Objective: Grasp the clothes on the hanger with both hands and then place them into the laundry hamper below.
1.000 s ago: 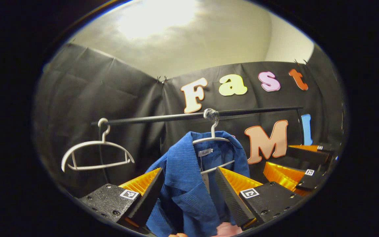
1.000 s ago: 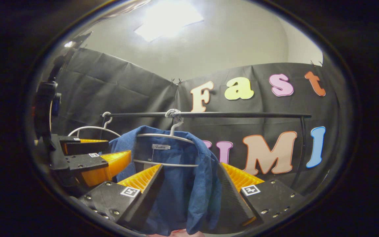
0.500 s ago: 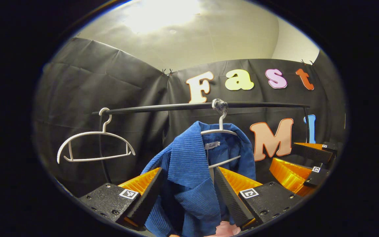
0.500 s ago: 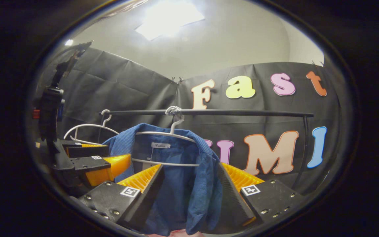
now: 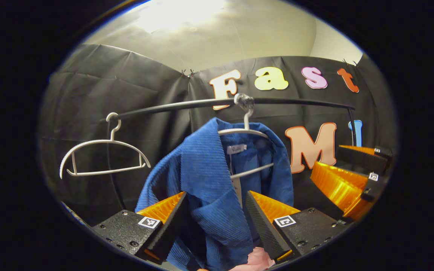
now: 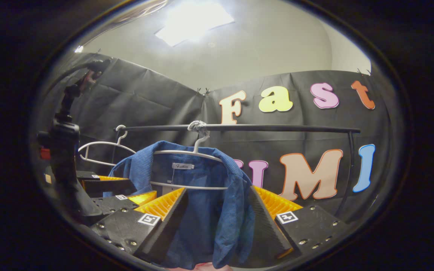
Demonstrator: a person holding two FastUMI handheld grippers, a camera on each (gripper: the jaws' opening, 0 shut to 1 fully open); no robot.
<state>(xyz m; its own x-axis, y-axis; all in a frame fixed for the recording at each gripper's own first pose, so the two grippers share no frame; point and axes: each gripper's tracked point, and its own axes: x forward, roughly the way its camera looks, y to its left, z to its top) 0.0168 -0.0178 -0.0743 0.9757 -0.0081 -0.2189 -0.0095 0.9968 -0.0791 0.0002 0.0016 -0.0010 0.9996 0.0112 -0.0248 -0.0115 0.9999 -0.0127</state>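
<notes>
A: Where was the garment?

B: The blue corduroy shirt (image 5: 217, 188) hung on a white hanger (image 5: 243, 131) whose hook sat over the black rail (image 5: 187, 106); the left side of its collar had slid off the hanger's shoulder and drooped forward.

A: And the grippers?

B: The left gripper (image 5: 215, 216) had its fingers spread wide, one on each side of the shirt's front panel; the cloth ran down between them, but I could not tell whether either finger touched it. The right gripper (image 6: 217, 214) stood just as wide around the other front edge; the fabric hung in the gap, seemingly loose.

A: Any container in sight?

B: I saw no hamper; something pink (image 5: 251, 261) showed beneath the shirt at the bottom edge of the left gripper view, too little to name.

A: Anything else nearby?

B: A second white hanger (image 5: 104, 158), bare, hung farther along the rail; the right gripper showed at the right edge of the left gripper view, near the shirt.
</notes>
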